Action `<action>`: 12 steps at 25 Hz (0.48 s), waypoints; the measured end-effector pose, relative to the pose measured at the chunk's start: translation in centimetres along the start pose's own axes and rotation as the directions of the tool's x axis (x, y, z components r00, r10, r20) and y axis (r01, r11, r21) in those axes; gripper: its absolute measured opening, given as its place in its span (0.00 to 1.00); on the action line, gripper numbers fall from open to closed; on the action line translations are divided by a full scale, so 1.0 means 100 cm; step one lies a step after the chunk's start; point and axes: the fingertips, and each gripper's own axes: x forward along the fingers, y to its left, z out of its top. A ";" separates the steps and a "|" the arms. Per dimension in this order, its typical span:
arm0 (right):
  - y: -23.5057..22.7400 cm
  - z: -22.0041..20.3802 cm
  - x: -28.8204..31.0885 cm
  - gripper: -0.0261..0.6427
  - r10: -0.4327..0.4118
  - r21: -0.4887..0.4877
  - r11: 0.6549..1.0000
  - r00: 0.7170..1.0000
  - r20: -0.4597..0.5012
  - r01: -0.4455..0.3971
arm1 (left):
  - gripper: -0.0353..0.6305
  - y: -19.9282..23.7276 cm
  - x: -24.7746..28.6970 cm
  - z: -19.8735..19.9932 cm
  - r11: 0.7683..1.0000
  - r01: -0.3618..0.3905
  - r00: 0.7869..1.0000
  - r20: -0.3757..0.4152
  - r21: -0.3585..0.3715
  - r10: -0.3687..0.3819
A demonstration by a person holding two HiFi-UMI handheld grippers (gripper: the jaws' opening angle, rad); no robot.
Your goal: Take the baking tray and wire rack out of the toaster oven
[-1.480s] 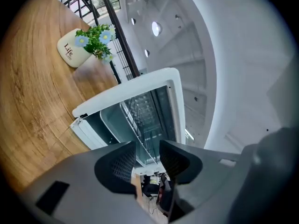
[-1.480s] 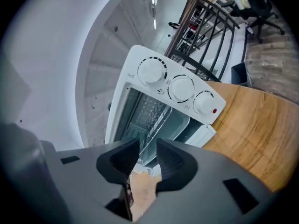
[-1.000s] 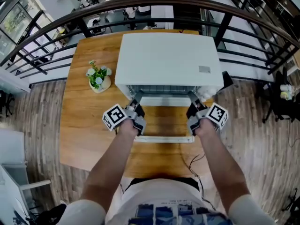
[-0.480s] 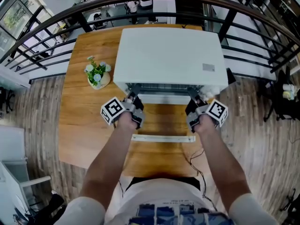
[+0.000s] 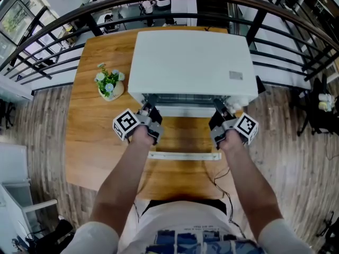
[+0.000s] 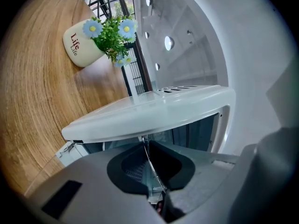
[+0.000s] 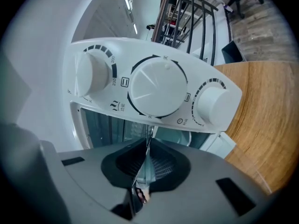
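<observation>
A white toaster oven (image 5: 190, 62) stands on the wooden table (image 5: 95, 142), its glass door (image 5: 185, 136) dropped open toward me. Both grippers are at the oven's mouth. My left gripper (image 5: 152, 111) is at the left end of the opening. In the left gripper view its jaws (image 6: 152, 164) are closing, with the thin edge of the wire rack (image 6: 148, 153) pinched between them. My right gripper (image 5: 217, 111) is at the right end, below the knobs (image 7: 156, 85). Its jaws (image 7: 145, 164) are closing on the same thin rack edge (image 7: 147, 146). No baking tray can be made out.
A small pot of blue flowers (image 5: 108, 84) stands left of the oven, also in the left gripper view (image 6: 88, 38). The door's white handle (image 5: 185, 155) lies just under my wrists. A black railing (image 5: 63, 25) runs behind the table. A thin cable (image 5: 220, 184) hangs off the near edge.
Both hands have edged forward into the oven's mouth, the left one a little more. The oven and its door have not moved.
</observation>
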 end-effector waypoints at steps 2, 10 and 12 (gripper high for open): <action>0.000 -0.001 -0.002 0.07 0.002 0.008 1.000 1.000 0.006 -0.002 | 0.07 0.000 -0.002 -0.001 1.000 0.006 1.000 -0.004 -0.008 -0.006; -0.003 -0.007 -0.011 0.06 0.002 0.016 1.000 1.000 0.011 -0.002 | 0.07 0.001 -0.012 -0.006 1.000 0.011 1.000 -0.013 -0.013 -0.011; -0.003 -0.010 -0.015 0.06 0.002 0.021 1.000 1.000 0.014 -0.002 | 0.07 0.000 -0.016 -0.008 1.000 0.014 1.000 -0.018 -0.013 -0.014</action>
